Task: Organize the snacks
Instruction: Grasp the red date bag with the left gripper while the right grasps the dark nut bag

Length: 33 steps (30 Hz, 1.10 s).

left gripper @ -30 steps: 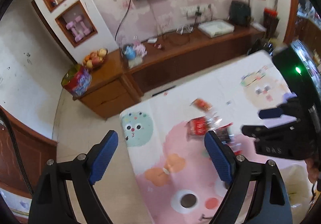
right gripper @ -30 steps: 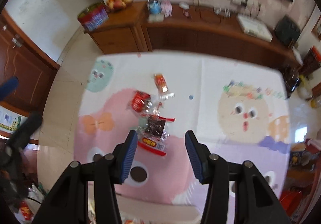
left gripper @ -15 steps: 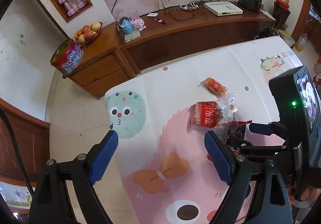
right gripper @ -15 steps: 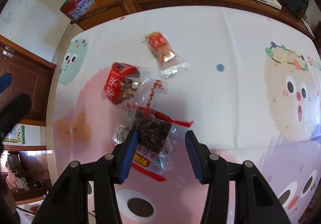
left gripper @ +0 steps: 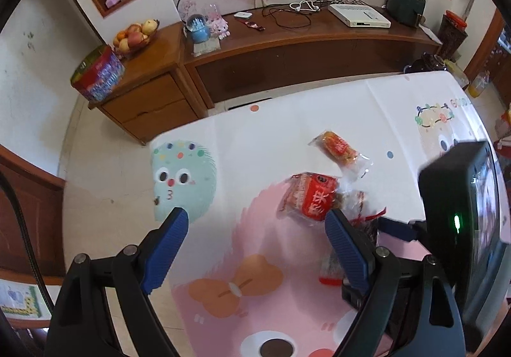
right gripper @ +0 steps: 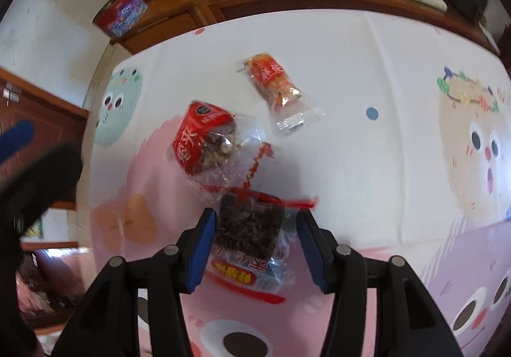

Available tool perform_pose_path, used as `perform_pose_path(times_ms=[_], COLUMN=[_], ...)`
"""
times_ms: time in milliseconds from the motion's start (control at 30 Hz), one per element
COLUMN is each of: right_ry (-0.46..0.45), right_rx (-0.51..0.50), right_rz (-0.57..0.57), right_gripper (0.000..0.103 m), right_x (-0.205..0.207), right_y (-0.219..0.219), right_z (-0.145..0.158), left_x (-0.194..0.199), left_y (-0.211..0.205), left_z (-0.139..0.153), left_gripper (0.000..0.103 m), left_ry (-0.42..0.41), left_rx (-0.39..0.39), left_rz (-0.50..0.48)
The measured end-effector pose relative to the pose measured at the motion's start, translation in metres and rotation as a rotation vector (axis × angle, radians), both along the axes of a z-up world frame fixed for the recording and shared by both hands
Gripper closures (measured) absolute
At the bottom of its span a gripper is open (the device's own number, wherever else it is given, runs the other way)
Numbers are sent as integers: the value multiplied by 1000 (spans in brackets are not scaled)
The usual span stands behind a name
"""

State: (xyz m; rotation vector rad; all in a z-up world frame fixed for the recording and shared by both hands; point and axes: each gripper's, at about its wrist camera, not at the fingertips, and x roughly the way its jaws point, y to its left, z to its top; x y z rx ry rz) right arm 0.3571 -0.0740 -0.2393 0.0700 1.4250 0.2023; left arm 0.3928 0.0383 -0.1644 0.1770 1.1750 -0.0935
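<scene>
**Two tools over the snack pile**

The right tool (right gripper: 254, 229) stands half open astride the dark snack packet (right gripper: 250, 229), pads not pressing it. Only its view shows this; from the left tool (left gripper: 255, 237), wide open and empty, that packet is mostly hidden. The red packet (left gripper: 311, 198) lies just beyond the left tool's right finger on the bench (left gripper: 271, 133).

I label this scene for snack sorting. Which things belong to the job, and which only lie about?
Job: dark snack bag between the open right gripper fingers; red snack pack; orange snack packet; left gripper.

Lying about: fruit bowl; red tin; snow globe.
</scene>
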Motion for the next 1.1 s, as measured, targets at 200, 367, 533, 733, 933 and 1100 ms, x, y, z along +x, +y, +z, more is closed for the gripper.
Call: perform_pose_path(times_ms=[200, 367, 533, 733, 933, 1100], right_ry=[62, 90, 107, 151, 176, 119], right_rx=[40, 45, 65, 104, 154, -6], right_rz=[20, 24, 16, -27, -102, 20], right_gripper=[58, 59, 59, 54, 53, 52], right_x=[-8, -16, -15, -8, -3, -11], right_y=[-27, -57, -71, -71, -67, -38], right_z=[1, 3, 1, -2, -5, -5], left_x=[19, 35, 42, 43, 41, 36], left_y=[-6, -11, -16, -18, -19, -29], left_z=[-26, -51, -77, -93, -100, -102], left_gripper=[16, 16, 16, 22, 31, 48], left_ry=[71, 135, 203, 240, 255, 224], left_rx=[-99, -163, -144, -198, -242, -137], left_rz=[78, 183, 269, 317, 353, 332])
